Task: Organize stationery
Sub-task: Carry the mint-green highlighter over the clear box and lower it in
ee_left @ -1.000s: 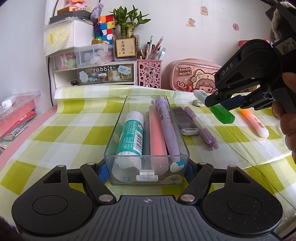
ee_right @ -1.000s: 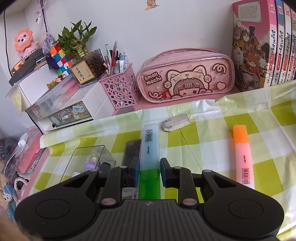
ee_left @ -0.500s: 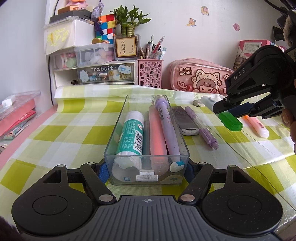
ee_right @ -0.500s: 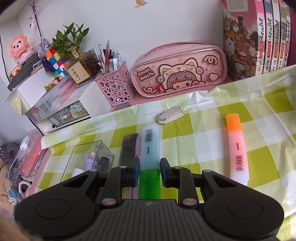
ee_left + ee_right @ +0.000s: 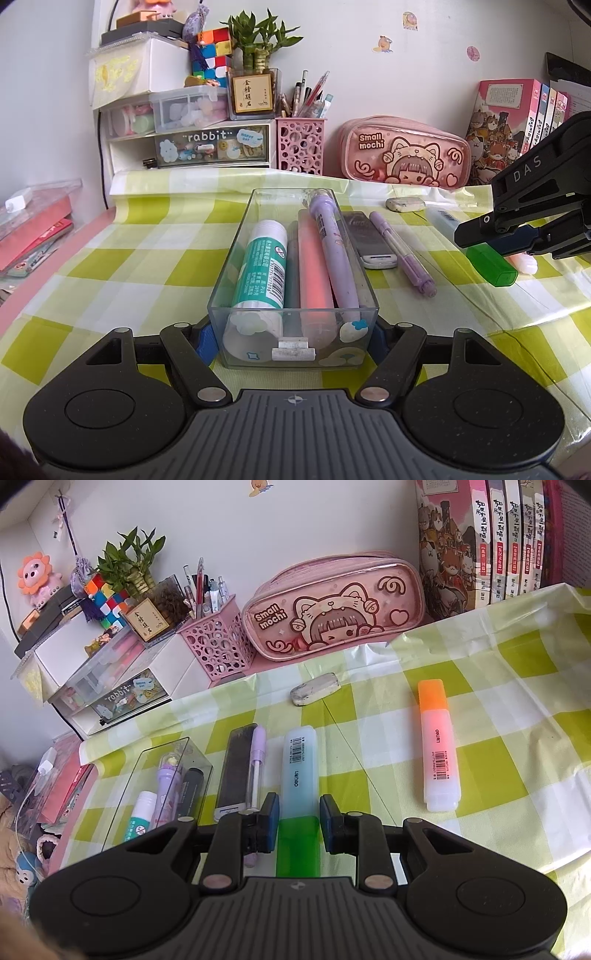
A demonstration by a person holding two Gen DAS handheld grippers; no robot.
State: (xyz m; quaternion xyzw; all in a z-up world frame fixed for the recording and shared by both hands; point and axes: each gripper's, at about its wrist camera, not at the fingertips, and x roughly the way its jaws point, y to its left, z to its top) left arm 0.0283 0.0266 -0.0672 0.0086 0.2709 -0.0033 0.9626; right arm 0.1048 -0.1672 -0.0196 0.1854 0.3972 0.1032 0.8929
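The right gripper [image 5: 295, 823] clamps a green-capped highlighter [image 5: 298, 805]; the left gripper [image 5: 291, 345] clasps the clear organizer box [image 5: 236, 254], left of the highlighter. Next likely calls for carrying it leftward over the box.

Up close, the left tool [image 5: 293, 334] is all matte black plastic: two round speckled housings with recessed discs, a ribbed grey centre plate with a small crosshair emblem, and silver rivets on the angled linkage arms. Blue pads [image 5: 205, 339] line its fingers. The right tool [image 5: 298, 821] is built the same: black discs, ribbed plate, silver pivots, dark blue pads [image 5: 272, 821]. Seen from the side in the left view, its black body carries pale "DAS" lettering and small screw holes.
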